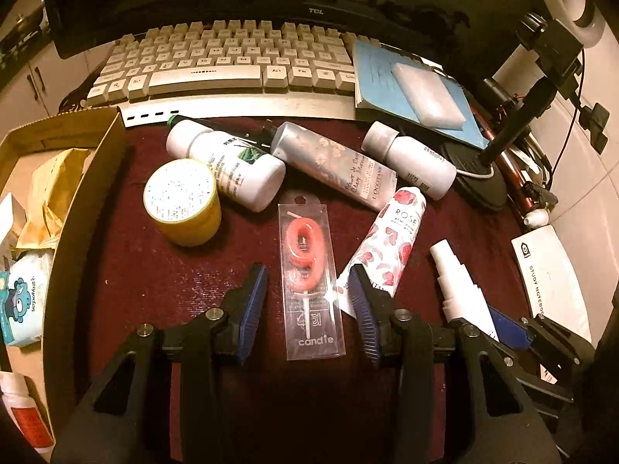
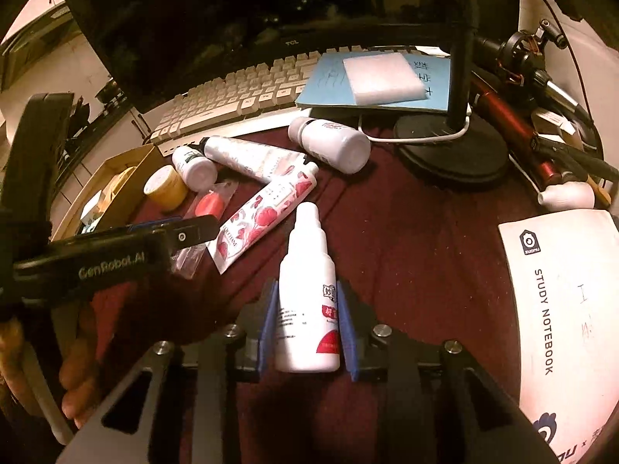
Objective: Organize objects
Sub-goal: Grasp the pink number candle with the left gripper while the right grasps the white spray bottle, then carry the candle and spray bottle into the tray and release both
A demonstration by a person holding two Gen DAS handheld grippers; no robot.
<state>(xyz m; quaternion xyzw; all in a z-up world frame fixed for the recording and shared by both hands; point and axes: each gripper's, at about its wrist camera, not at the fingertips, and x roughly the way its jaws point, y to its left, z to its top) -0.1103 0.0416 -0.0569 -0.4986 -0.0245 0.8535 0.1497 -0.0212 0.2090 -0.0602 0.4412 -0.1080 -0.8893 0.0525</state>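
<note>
Beside the keyboard (image 1: 232,65): left hand-held gripper (image 1: 305,301) open astride candle pack (image 1: 311,282), right hand-held gripper (image 2: 307,332) clamping spray bottle (image 2: 307,301); slick pack may skid.

I read "TCL" on the monitor (image 1: 315,11). The candle pack (image 1: 311,282) said "candle" and held a red 9. The flowery tube (image 1: 390,239) said "ROSE". The silver tube (image 1: 336,164) said "L'OCCITANE". The white book (image 2: 561,309) said "STUDY NOTEBOOK". My left gripper (image 2: 193,232) said "GenRobot.AI". The keyboard (image 1: 232,62) had "Alt" and "FN" keys.
</note>
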